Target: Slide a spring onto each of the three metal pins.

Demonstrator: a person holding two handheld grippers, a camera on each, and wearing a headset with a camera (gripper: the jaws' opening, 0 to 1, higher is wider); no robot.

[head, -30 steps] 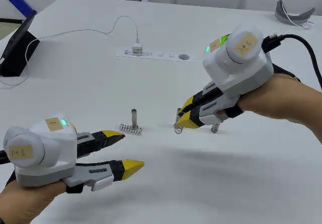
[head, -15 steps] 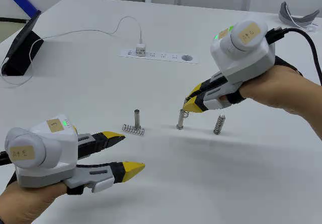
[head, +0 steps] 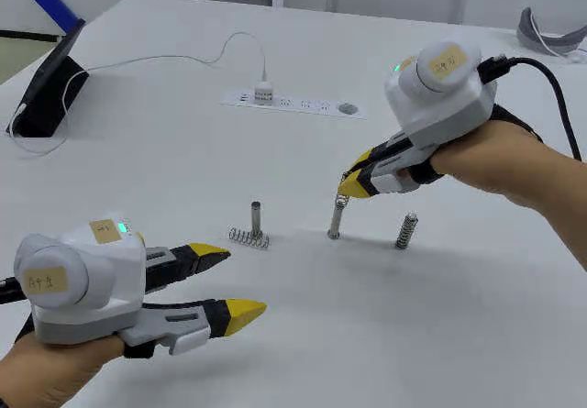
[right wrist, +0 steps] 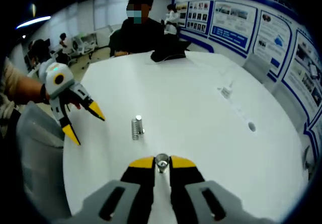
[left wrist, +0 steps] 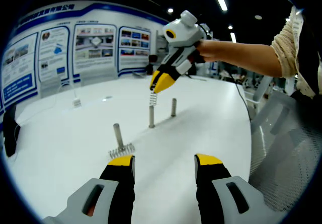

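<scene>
1. Since a second earlier, the right gripper (head: 348, 186) had risen from the surface (head: 165, 151) to just above the middle pin (head: 335, 225), clamped on a spring (head: 341, 203) lined up to slide down.
2. Right of that pin, a sprung pin (head: 405, 230) was done.
3. Left of it stood a bare pin (head: 256, 215), a loose spring (head: 248, 237) at its foot; the left gripper (head: 243, 282) waited nearer, jaws apart and empty.

Three metal pins stand on the desk (head: 138, 160): left pin (head: 256, 215), middle pin (head: 335, 225), right pin (head: 411, 216). There are three springs: a flat spring (head: 248, 237) beside the left pin, a held spring (head: 341, 203) atop the middle pin, a fitted spring (head: 404, 235) around the right pin. There are two tools, the left hand-held gripper (head: 246, 282) and the right hand-held gripper (head: 345, 188). Farther back are one power strip (head: 293, 104), one white charger (head: 264, 93) and one dark tablet (head: 50, 82).
</scene>
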